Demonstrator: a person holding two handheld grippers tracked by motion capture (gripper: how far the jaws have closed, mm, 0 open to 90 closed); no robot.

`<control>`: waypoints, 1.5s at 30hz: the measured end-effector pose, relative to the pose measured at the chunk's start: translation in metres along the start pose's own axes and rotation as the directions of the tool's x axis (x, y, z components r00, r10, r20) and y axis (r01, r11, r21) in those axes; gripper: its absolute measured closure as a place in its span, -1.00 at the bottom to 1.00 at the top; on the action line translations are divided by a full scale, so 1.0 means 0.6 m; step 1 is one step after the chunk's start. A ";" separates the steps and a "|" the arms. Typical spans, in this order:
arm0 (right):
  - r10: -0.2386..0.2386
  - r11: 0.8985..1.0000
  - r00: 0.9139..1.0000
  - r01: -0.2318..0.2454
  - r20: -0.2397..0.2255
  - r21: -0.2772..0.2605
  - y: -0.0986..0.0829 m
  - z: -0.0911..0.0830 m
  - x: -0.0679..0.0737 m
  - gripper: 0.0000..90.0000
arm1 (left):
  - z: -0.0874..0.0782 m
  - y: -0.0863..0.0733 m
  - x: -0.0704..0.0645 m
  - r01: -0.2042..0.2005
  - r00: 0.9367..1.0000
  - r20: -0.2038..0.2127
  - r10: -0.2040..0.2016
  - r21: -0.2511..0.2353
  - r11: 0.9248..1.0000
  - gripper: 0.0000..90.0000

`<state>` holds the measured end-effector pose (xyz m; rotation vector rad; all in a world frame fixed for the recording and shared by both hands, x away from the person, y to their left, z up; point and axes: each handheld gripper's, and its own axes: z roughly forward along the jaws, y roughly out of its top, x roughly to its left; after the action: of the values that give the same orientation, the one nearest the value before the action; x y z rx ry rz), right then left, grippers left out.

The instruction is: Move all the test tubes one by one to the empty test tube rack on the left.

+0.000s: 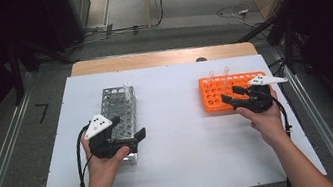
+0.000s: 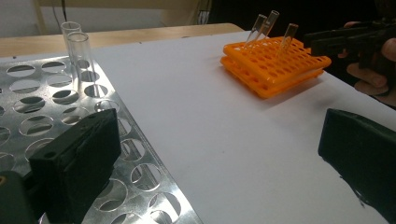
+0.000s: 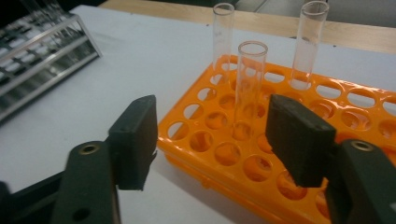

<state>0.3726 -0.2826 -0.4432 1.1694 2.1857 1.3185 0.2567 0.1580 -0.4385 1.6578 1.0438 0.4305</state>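
A white sheet is covering the worktop [image 1: 176,137], with a strip of bare wood showing along its far edge and dark floor and cables lying beyond. At about nine o'clock on the sheet the metal rack [image 1: 119,112] is standing, two clear tubes [image 2: 77,56] rising from its far holes. At about three o'clock the orange rack [image 3: 261,140] is sitting, three glass tubes standing in it.

You are holding the right gripper [image 3: 212,140] with its jaws released and spread wide, and they are lining up on either side of the nearest tube [image 3: 249,88], which is standing upright in a hole close to the rack's near edge, at twelve o'clock from the jaws. Neither jaw is touching it yet. The other two tubes [image 3: 306,44] are standing farther back, apart from it.

You are keeping the left gripper [image 1: 127,130] over the near end of the metal rack, jaws open and holding nothing.

The tube is likely thin glass: light, stiff, smooth and easy to crack, so it should slip under a loose grip and break under a hard one. Judging from here, you would do best taking it on the bare wall well above the rack's top plate but below the lip, squeezing gently, then drawing it straight up so it is not levering against the hole.
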 end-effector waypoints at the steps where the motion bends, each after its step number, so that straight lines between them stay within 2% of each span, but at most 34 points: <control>1: -0.010 1.000 1.000 0.010 0.009 0.004 0.000 0.005 0.000 -0.15 | 0.000 -0.001 0.000 0.000 1.000 0.000 0.000 0.001 1.000 -1.00; 5: -0.001 1.000 0.999 0.001 0.038 0.018 -0.002 0.023 -0.005 0.02 | 0.001 -0.002 -0.002 -0.003 1.000 0.002 0.003 0.007 1.000 -1.00; 9: 0.041 0.999 0.998 -0.042 0.054 0.014 -0.006 0.036 -0.015 0.15 | 0.001 -0.002 -0.003 -0.005 1.000 0.004 0.005 0.003 1.000 -1.00; 14: 0.063 0.998 0.995 -0.064 0.072 0.015 -0.010 0.048 -0.025 0.31 | 0.001 -0.001 -0.004 -0.008 1.000 0.003 0.008 0.005 1.000 -1.00; 16: 0.057 0.998 0.995 -0.058 0.082 0.017 -0.011 0.052 -0.028 0.34 | 0.001 -0.001 -0.004 -0.008 1.000 0.001 0.008 0.006 1.000 -1.00; 22: 0.045 0.999 0.996 -0.046 0.071 0.011 -0.013 0.062 -0.026 0.41 | 0.000 0.000 -0.004 -0.008 1.000 0.000 0.008 0.003 1.000 -1.00; 33: 0.043 0.999 0.994 -0.043 0.096 -0.006 -0.016 0.073 -0.022 0.52 | 0.000 0.000 -0.004 -0.006 1.000 -0.001 0.006 0.003 1.000 -1.00; 38: 0.025 1.000 0.993 -0.023 0.111 -0.013 -0.016 0.076 -0.017 0.62 | -0.001 0.000 -0.005 -0.008 1.000 -0.002 0.008 0.003 1.000 -1.00; 45: 0.013 0.999 0.993 -0.009 0.117 -0.031 -0.014 0.072 -0.016 0.64 | -0.001 0.000 -0.005 -0.009 1.000 -0.002 0.009 0.003 1.000 -1.00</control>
<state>0.4018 -0.2672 -0.4738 1.2168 2.0722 1.2505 0.2545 0.1559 -0.4375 1.6653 1.0393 0.4364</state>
